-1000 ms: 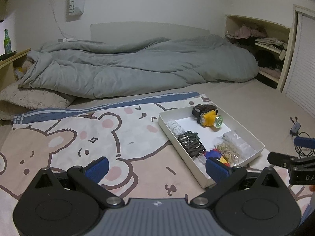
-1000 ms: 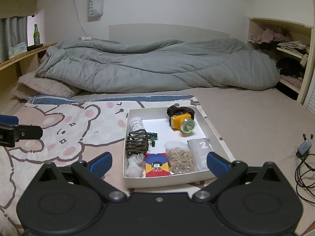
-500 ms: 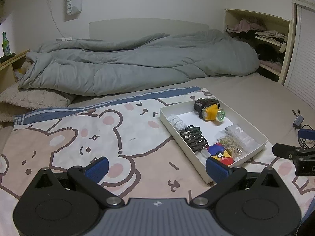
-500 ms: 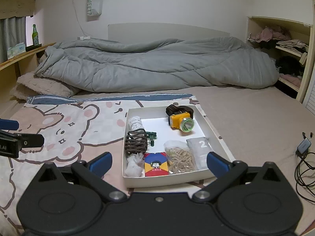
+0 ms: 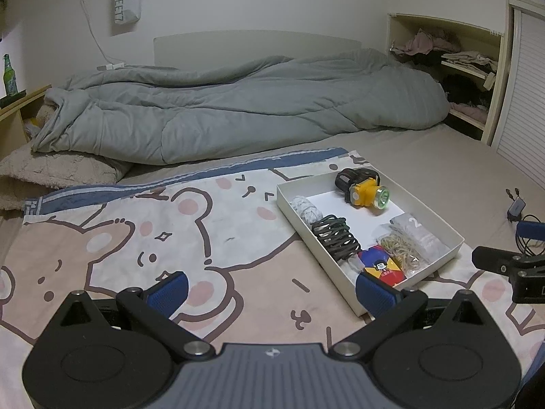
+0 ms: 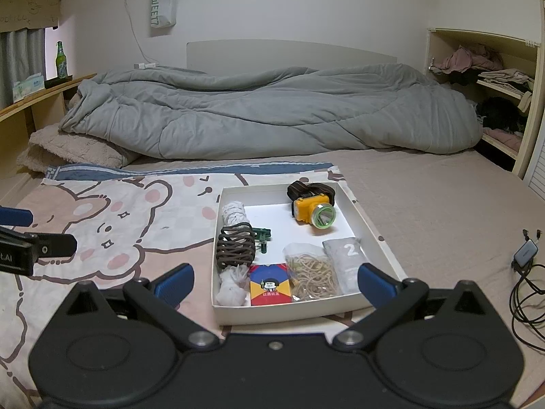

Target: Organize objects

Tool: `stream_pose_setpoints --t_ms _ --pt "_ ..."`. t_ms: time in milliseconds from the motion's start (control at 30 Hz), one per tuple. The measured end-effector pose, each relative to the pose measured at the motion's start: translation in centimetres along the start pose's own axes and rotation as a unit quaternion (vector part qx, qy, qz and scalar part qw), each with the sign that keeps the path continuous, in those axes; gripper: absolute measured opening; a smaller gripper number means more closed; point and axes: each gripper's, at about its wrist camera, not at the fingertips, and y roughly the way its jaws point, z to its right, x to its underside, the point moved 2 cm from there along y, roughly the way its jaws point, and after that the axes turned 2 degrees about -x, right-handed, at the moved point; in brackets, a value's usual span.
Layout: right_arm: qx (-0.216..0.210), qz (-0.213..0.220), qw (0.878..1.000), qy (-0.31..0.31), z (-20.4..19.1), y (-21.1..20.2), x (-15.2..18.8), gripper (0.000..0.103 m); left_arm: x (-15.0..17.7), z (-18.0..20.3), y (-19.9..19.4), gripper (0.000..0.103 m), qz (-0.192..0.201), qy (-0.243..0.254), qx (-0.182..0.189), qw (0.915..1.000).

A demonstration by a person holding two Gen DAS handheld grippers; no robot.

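A shallow white box (image 6: 381, 248) (image 5: 293, 218) lies on a bear-print blanket (image 5: 136, 238). It holds a yellow headlamp (image 6: 315, 209) (image 5: 366, 194), a dark coiled cord (image 6: 236, 247) (image 5: 335, 238), a white rope bundle (image 6: 235, 213), a small green part (image 6: 263, 235), a red and blue card pack (image 6: 270, 288) (image 5: 383, 266), a bag of rubber bands (image 6: 313, 274) and a grey pouch marked 2 (image 6: 347, 262). My right gripper (image 6: 274, 281) is open, just short of the box's near edge. My left gripper (image 5: 270, 288) is open over the blanket, left of the box.
A rumpled grey duvet (image 6: 272, 112) fills the back of the bed, with a beige pillow (image 6: 75, 151) at its left. Cables and an adapter (image 6: 526, 255) lie on the sheet at the right. Shelves with clothes (image 6: 477, 71) stand at the far right, and a green bottle (image 6: 60, 59) on the left ledge.
Both grippers have pulled back slightly and stay open. In the left wrist view the box has shifted a little down and right. Nothing in the box has moved.
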Motion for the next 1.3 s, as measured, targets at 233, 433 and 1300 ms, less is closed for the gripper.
stream_pose_setpoints --t_ms 233,433,1300 --pt "0.0 0.0 1.0 0.0 0.0 -0.07 0.0 0.103 0.2 0.12 -0.01 0.103 -0.001 0.002 0.0 1.0" --pt "0.0 0.0 1.0 0.0 0.01 -0.07 0.0 0.103 0.27 0.13 -0.01 0.103 -0.002 -0.001 -0.003 1.0" --pt "0.002 -0.002 1.0 -0.004 -0.26 0.06 0.27 0.103 0.18 0.25 -0.19 0.103 -0.002 -0.006 -0.001 1.0"
